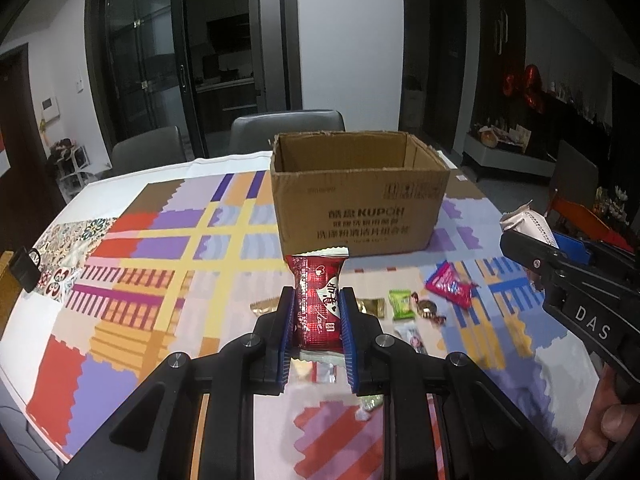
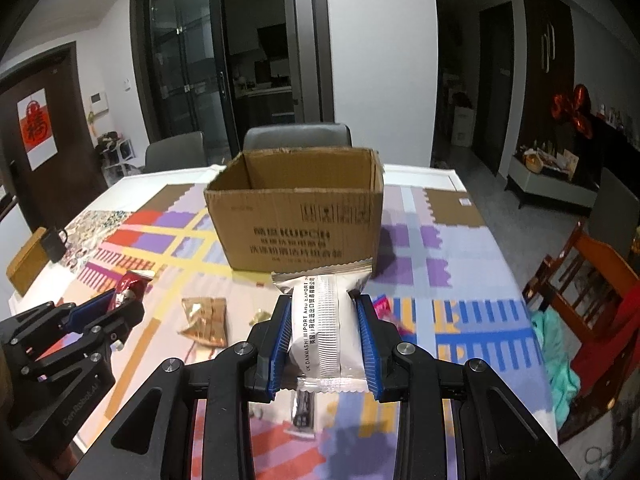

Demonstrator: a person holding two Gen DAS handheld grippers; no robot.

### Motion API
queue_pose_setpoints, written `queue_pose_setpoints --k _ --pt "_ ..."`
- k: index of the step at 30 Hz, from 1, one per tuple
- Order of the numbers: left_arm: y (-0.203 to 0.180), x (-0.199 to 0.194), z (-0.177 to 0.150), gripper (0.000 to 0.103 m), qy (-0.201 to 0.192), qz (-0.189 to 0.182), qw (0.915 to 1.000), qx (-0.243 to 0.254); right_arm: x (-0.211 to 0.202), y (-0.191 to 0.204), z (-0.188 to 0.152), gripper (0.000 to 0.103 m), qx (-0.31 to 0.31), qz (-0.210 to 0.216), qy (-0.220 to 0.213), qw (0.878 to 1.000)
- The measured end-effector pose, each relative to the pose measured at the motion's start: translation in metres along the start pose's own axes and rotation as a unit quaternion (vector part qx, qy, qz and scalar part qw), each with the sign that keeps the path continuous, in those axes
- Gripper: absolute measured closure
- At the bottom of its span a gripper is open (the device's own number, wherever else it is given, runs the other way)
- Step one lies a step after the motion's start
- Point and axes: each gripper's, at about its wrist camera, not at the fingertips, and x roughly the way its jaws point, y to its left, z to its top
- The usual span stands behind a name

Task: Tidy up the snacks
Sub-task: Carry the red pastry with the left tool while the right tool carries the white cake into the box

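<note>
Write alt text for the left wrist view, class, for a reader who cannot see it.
The left gripper clamps a red snack packet above a patterned tablecloth, facing an open cardboard box. Small wrapped sweets lie scattered beyond it, and the right gripper holds a silver packet.

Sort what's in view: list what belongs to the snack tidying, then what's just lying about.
Belongs:
left gripper, shut on red snack packet
right gripper, shut on silver snack packet
cardboard box
loose sweets on the tablecloth

Lying about:
padlock
grey chairs
</note>
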Motion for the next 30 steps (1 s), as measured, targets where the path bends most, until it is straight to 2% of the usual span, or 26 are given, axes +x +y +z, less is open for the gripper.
queue_pose_setpoints --k 21,30 --pt "0.012 0.016 0.079 0.081 -0.046 0.005 0.9989 0.008 0.014 0.000 0.070 0.070 0.003 0.005 -0.045 0.999" --pt "0.017 0.040 0.104 0.081 -0.047 -0.004 0.9989 0.005 0.034 -0.002 0.093 0.070 0.003 0.002 -0.051 0.999"
